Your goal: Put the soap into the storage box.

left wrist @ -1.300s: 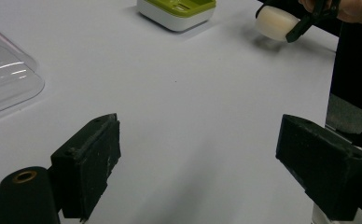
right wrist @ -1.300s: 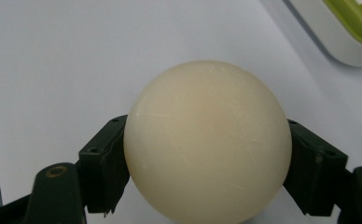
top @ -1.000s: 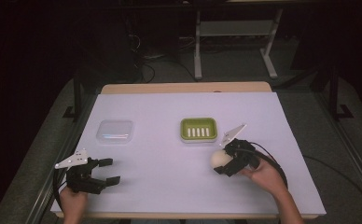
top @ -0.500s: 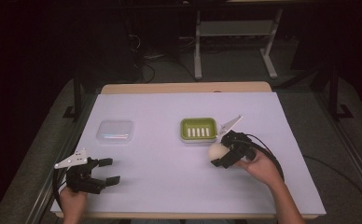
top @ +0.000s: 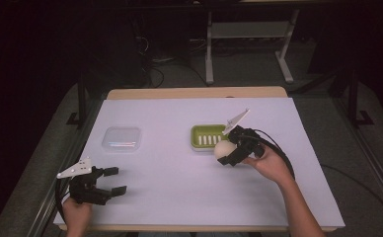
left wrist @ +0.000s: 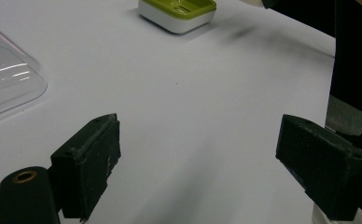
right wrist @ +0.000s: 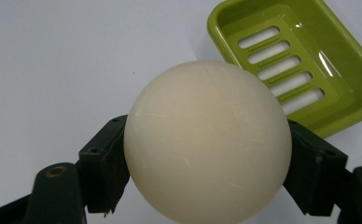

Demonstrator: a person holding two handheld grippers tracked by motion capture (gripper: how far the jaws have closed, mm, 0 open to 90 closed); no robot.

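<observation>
Ball (right wrist: 207, 140) hides right gripper (top: 230, 152) fingers' inner faces, dish (right wrist: 309, 60) corner.

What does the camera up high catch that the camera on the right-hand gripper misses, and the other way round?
The high view alone shows the left gripper open above the table and a clear plastic lid. The right gripper view alone shows fine scratches on the cream ball. Both show the right gripper clamping that ball beside the green soap dish.
</observation>
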